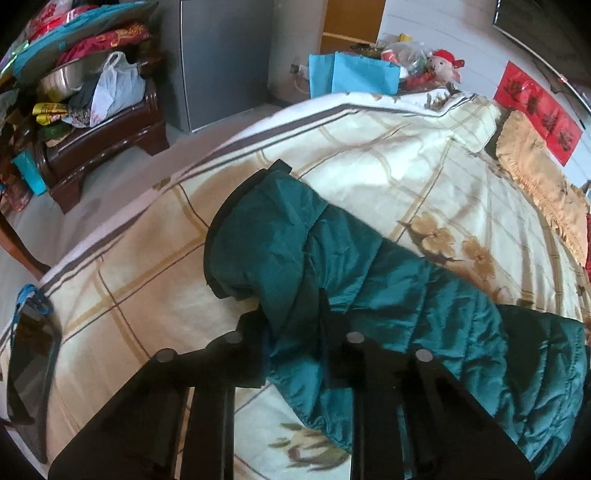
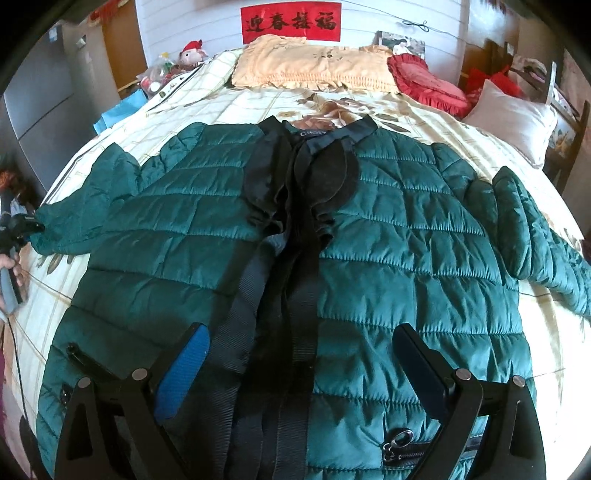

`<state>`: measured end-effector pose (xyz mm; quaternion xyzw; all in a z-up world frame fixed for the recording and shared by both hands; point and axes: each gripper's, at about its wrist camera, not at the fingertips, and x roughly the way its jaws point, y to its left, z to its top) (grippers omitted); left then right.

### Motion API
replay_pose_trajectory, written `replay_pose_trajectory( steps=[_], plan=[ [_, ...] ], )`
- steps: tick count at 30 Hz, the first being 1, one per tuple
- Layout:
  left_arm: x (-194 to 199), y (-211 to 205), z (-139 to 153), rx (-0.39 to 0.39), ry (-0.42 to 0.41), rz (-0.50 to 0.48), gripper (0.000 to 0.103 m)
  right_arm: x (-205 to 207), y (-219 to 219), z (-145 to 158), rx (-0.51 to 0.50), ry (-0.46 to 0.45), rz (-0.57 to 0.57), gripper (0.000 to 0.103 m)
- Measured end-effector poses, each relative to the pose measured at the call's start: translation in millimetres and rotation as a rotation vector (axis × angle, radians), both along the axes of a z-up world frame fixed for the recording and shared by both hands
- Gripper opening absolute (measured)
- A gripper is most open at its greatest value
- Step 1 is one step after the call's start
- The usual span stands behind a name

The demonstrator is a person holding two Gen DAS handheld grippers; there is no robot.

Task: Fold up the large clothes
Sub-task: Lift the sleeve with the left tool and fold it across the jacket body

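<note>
A dark green quilted jacket [image 2: 388,236] lies face up and spread flat on the bed [image 2: 413,107], its long axis running from the hem nearest the right wrist camera up to the collar, which points toward the beige frilled pillow [image 2: 314,66] at the head of the bed. Both sleeves stretch outward from the body, across the bed. The shell is shiny, puffy fabric stitched in horizontal bands; a black ribbed placket and black ruffled trim run down the middle of the front. A small label inside the collar carries pale lettering too small to read. A metal zipper pull [image 2: 400,441] sits near the hem.

Above the pillow, a red banner [image 2: 290,22] on the wall bears black Chinese characters, 迎春接福.

The bedspread is cream with a tan grid and brown flowers.

The left gripper [image 1: 291,332] is pressed together, pinching the fabric of the jacket's sleeve [image 1: 295,251], whose black cuff points away from the camera toward the bed's far edge. The right gripper [image 2: 299,347] hovers spread wide over the jacket's lower front, its blue pads [image 2: 183,369] on either side of the placket, gripping nothing.
</note>
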<state>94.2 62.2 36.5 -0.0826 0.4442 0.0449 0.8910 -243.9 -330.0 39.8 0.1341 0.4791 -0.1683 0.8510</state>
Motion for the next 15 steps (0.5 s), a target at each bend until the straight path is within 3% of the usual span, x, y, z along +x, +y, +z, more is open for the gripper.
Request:
replay_pose_trajectory(
  steps=[5, 15],
  plan=[
    [-17, -3, 23, -0.046, -0.047, -0.027, 0.016, -1, -1, 0, -0.019, 0.002, -0.003, 0.099],
    [-69, -45, 74, -0.151, -0.13, -0.204, 0.015, -13, -4, 3, -0.01, -0.008, -0.008, 0.099]
  ],
)
